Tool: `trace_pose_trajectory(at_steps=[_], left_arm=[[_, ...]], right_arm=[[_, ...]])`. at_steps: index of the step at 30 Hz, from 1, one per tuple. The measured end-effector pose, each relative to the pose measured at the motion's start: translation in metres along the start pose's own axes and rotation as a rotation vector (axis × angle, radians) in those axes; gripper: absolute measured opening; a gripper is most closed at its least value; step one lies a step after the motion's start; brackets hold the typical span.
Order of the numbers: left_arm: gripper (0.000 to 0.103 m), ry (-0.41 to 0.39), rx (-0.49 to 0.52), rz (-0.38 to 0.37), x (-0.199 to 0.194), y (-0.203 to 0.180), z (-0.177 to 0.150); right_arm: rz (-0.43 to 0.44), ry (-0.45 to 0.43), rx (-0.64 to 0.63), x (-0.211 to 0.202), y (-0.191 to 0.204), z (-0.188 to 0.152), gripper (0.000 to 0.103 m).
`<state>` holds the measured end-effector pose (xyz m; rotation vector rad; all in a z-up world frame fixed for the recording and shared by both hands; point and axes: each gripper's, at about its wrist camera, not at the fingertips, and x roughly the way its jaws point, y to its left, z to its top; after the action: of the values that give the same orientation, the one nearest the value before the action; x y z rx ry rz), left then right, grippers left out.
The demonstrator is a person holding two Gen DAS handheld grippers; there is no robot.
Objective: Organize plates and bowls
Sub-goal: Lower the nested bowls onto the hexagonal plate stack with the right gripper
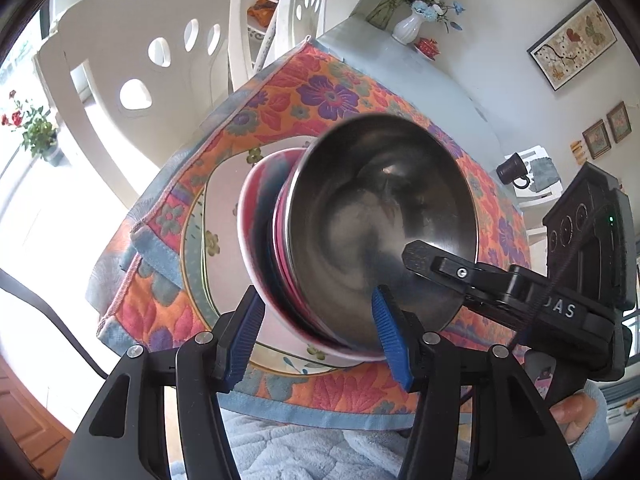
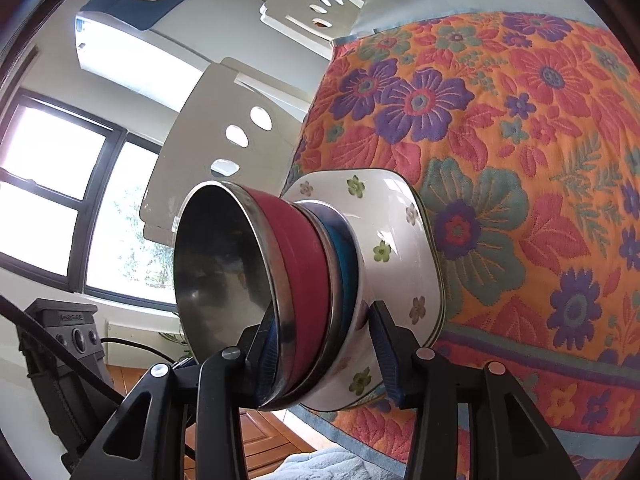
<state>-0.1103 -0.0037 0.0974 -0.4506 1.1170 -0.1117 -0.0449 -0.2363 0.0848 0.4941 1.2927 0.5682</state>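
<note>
Stack of nested bowls on the floral cloth over the worktop: steel bowl on top, red bowl under it, blue bowl below that, all seated in a white flowered bowl.

Left gripper held low and level at the near side of the steel bowl, blue pads parted wide; one pad inside the steel bowl's rim, the other outside the stack beside the white bowl's wall. Not clamped, gap visible on the outer side.

Right gripper reaching in from the opposite side of the steel bowl, rolled so the stack appears sideways in its view. One finger tucked inside the steel bowl's rim, the other against the white flowered bowl's outer wall, the whole stack between them. Firm squeeze or mere contact: cannot tell.

In the left wrist view, right gripper's black finger lying across the steel bowl's rim, with a gloved hand on its handle below.

White chair beyond the steel bowl.
</note>
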Motion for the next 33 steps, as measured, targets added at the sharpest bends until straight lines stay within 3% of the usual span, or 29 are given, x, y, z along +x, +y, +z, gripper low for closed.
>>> trace_pose_trajectory(at_steps=[10, 16, 22, 26, 27, 28, 33], left_arm=[[0.052, -0.073, 0.066, 0.074, -0.014, -0.008, 0.006], [0.056, -0.079, 0.147, 0.220, -0.018, -0.010, 0.007], [0.056, -0.102, 0.155, 0.279, -0.032, -0.008, 0.011], [0.065, -0.134, 0.195, 0.353, -0.040, -0.016, 0.016], [0.075, -0.134, 0.193, 0.372, -0.040, -0.016, 0.019], [0.077, -0.132, 0.180, 0.388, -0.040, -0.015, 0.022], [0.080, -0.137, 0.110, 0.397, -0.037, -0.003, 0.026]], right_arm=[[-0.012, -0.054, -0.041, -0.018, 0.006, -0.004, 0.068], [-0.018, -0.084, -0.027, -0.029, 0.000, -0.004, 0.068], [-0.016, -0.120, -0.036, -0.044, -0.003, -0.007, 0.068], [-0.013, -0.147, -0.050, -0.054, -0.004, -0.010, 0.069], [-0.013, -0.155, -0.055, -0.057, -0.004, -0.011, 0.069], [-0.013, -0.163, -0.060, -0.060, -0.004, -0.012, 0.069], [-0.020, -0.205, -0.107, -0.072, 0.004, -0.016, 0.069]])
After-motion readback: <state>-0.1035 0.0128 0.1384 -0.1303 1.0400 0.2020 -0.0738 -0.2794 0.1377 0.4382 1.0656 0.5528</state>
